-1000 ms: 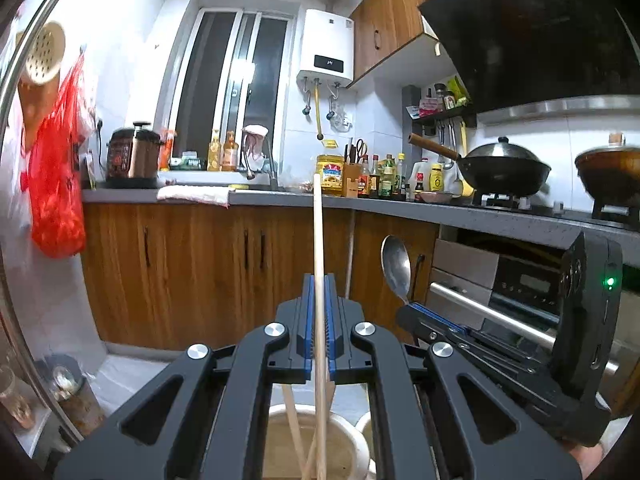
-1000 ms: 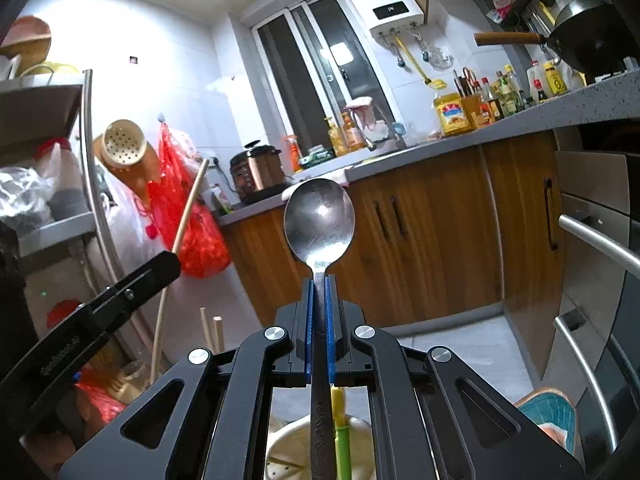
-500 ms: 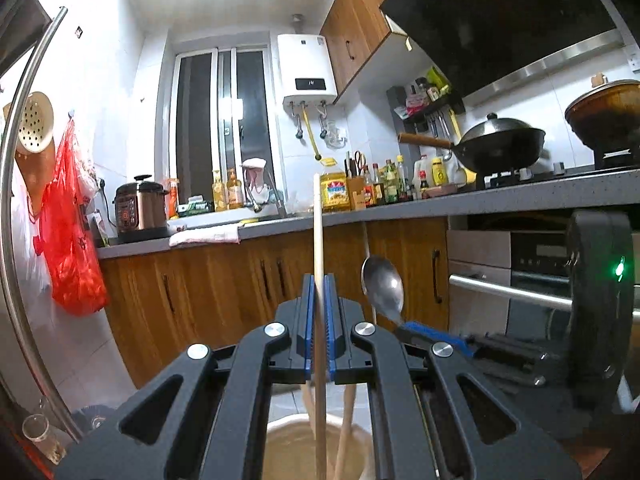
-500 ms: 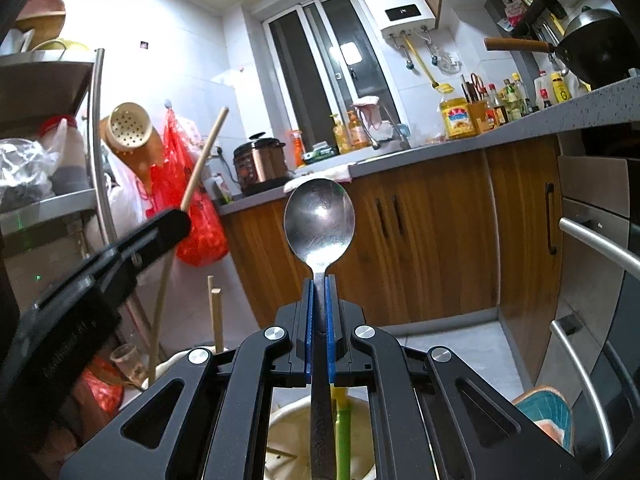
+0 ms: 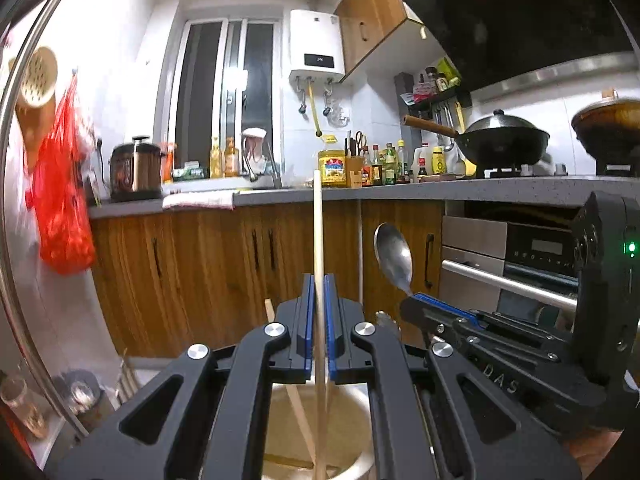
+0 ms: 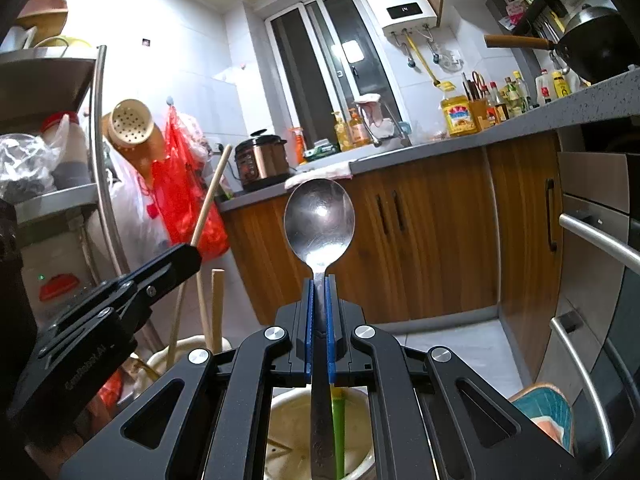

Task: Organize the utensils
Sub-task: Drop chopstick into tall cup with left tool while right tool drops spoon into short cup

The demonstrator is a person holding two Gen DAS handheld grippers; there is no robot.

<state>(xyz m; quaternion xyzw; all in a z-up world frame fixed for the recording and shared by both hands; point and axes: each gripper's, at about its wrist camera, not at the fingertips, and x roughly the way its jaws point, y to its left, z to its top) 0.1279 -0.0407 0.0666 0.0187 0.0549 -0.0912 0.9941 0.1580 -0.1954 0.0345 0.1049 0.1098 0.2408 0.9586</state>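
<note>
A wooden chopstick stands upright, pinched in the closed left gripper, its lower end inside a cream holder (two more sticks lean there). Beside it, the right gripper clamps a steel spoon, bowl up, over another cream pot with a green utensil.

surface: grey countertop | far-left end: brown cooker | front edge: white cloth | middle, back: yellow oil bottle, sauce bottles | right end: black wok on hob
</note>
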